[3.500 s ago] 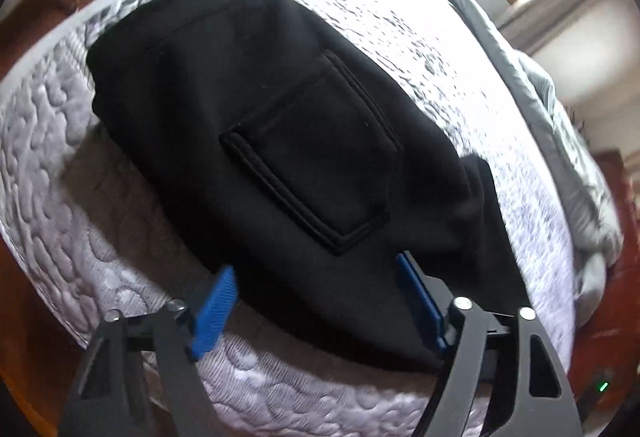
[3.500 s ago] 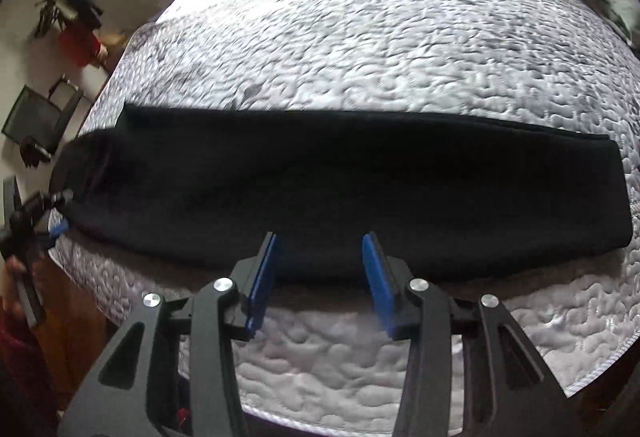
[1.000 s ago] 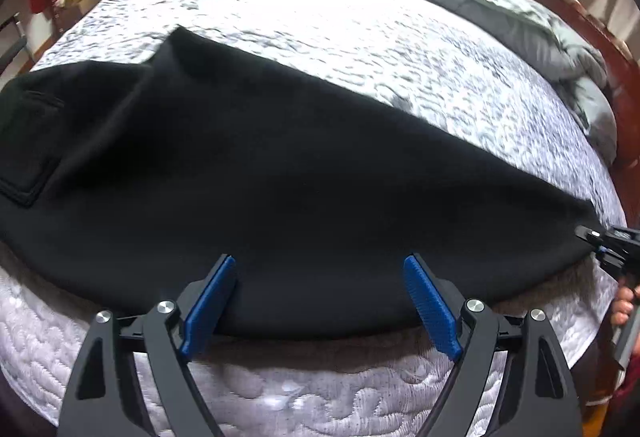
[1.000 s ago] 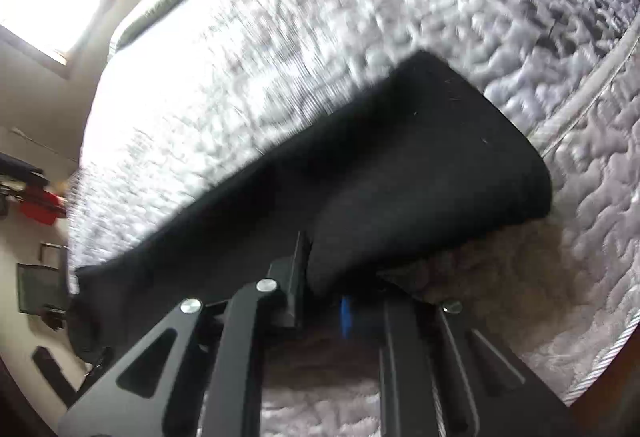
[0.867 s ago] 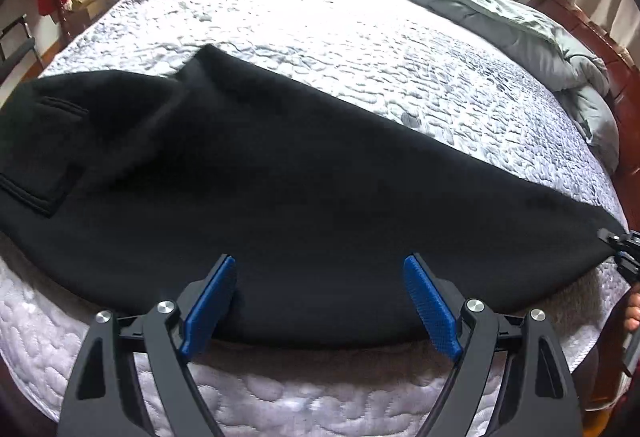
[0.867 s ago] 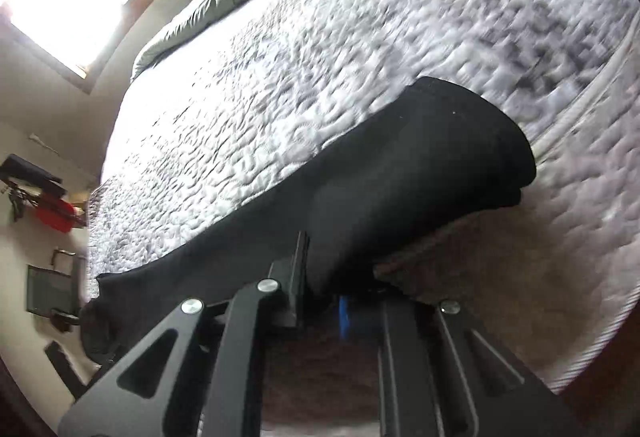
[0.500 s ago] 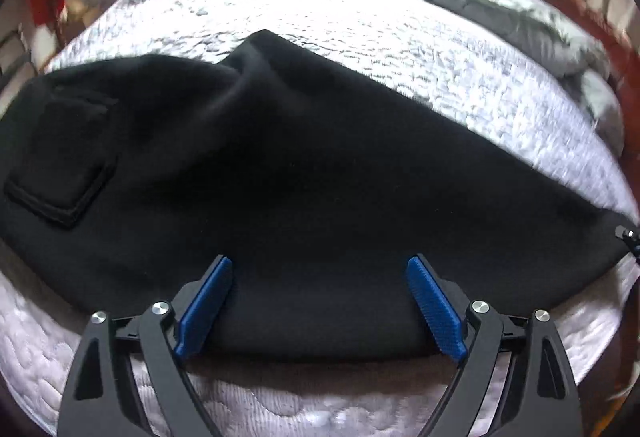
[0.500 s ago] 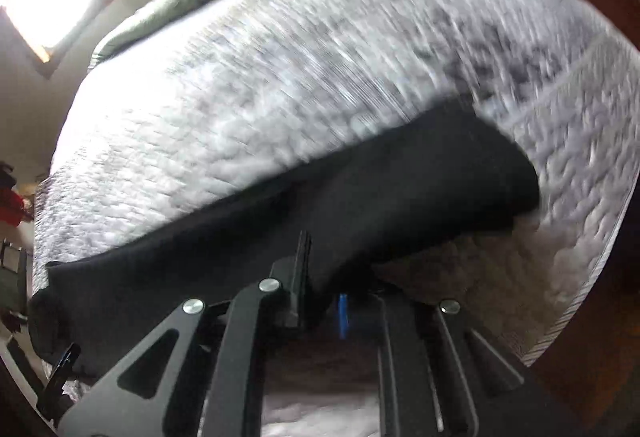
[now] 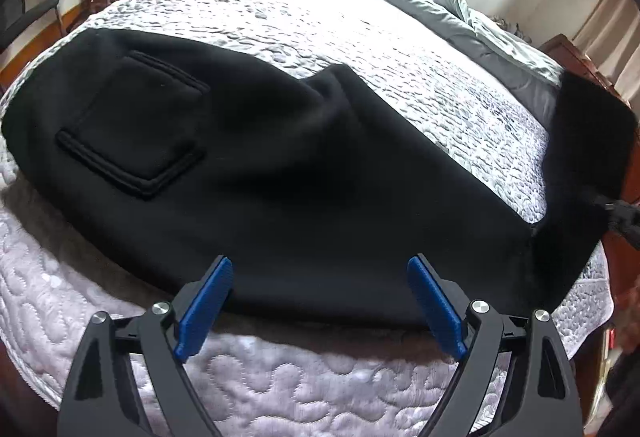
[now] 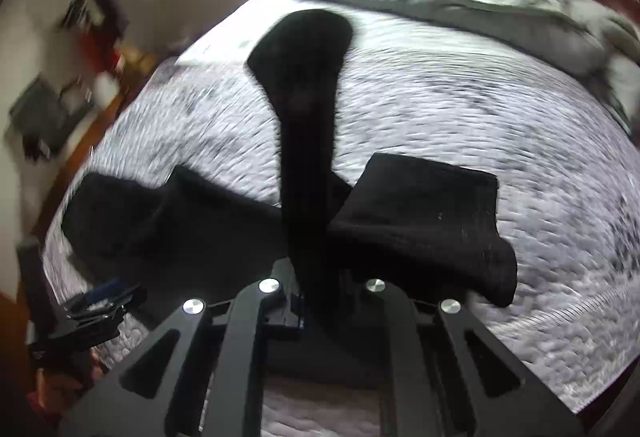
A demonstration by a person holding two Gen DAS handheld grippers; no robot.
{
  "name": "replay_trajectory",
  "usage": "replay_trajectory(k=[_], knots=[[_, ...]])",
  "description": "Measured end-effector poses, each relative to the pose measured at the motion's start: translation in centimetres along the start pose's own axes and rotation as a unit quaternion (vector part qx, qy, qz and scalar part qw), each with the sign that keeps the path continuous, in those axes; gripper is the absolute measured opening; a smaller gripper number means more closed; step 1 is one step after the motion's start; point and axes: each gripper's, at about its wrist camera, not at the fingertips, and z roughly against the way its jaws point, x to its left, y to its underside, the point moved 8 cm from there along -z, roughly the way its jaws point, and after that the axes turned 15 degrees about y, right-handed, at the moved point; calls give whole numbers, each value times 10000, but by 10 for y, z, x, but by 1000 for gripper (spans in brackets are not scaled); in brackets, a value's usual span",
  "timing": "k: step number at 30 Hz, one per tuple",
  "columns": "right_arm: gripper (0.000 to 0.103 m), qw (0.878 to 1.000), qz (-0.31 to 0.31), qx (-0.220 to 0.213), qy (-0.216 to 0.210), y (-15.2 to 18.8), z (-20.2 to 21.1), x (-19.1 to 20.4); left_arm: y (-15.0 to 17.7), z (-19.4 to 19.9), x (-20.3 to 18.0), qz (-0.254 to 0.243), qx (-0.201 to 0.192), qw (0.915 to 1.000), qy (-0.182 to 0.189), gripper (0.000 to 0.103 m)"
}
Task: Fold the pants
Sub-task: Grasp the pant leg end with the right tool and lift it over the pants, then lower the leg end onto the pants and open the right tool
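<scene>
The black pants (image 9: 304, 173) lie lengthwise along the near edge of the bed (image 9: 360, 37), already doubled leg over leg, with the back pocket (image 9: 132, 133) facing up toward the waist end on the left of the left wrist view. That long, narrow lie is what makes the next fold possible: the cuff end can be carried over toward the waist in one sweep.

The right hand-held gripper (image 10: 316, 301) is pressed together on the cuff end of the pants, and a strip of black cloth rises from between its fingers and flops forward over the bed (the blur in its view suggests a quick move). In the left wrist view that lifted end (image 9: 588, 141) stands up off the quilt at the far right, so the grip is there to raise the leg clear of the mattress rather than drag it.

The left hand-held gripper (image 9: 320, 301) is spread wide and pinches nothing; its blue pads (image 9: 204, 301) hover just over the near hem, about mid-length. Judging by that place, it is likely waiting to steady the cloth or mark the fold line.

The grey duvet (image 9: 460, 9) is bunched at the far side, well apart from the work.
</scene>
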Motion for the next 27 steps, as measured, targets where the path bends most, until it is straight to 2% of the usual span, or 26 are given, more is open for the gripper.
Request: replay_trajectory(k=[4,7,9,11,12,14,16,18,21,27], knots=[[10,9979,588,246,117,18,-28,60,-3,10,11,106,-66,9999,-30,90],[11,9933,1035,377,362,37,-53,86,-3,14,16,115,-71,9999,-50,90],[13,9905,1245,449,378,52,-60,95,-3,16,18,136,-58,9999,-33,90],[30,9883,1394,563,248,67,-64,101,-5,14,17,191,-40,9998,33,90],[37,9891,1336,620,-18,71,-62,103,-5,13,16,236,-17,9997,72,90],[59,9887,1107,757,-670,78,-55,105,-7,11,17,295,34,9994,177,90],[64,9816,799,916,-1474,83,-40,102,-7,9,12,403,77,9986,336,90],[64,9739,442,989,-1992,87,-26,91,-7,7,4,428,106,9980,450,90],[65,9744,-107,914,-2051,89,-13,60,-5,-1,-9,378,241,9980,453,90],[65,9806,-691,958,-1565,101,-17,1,-7,-14,-46,97,197,9984,516,90]])
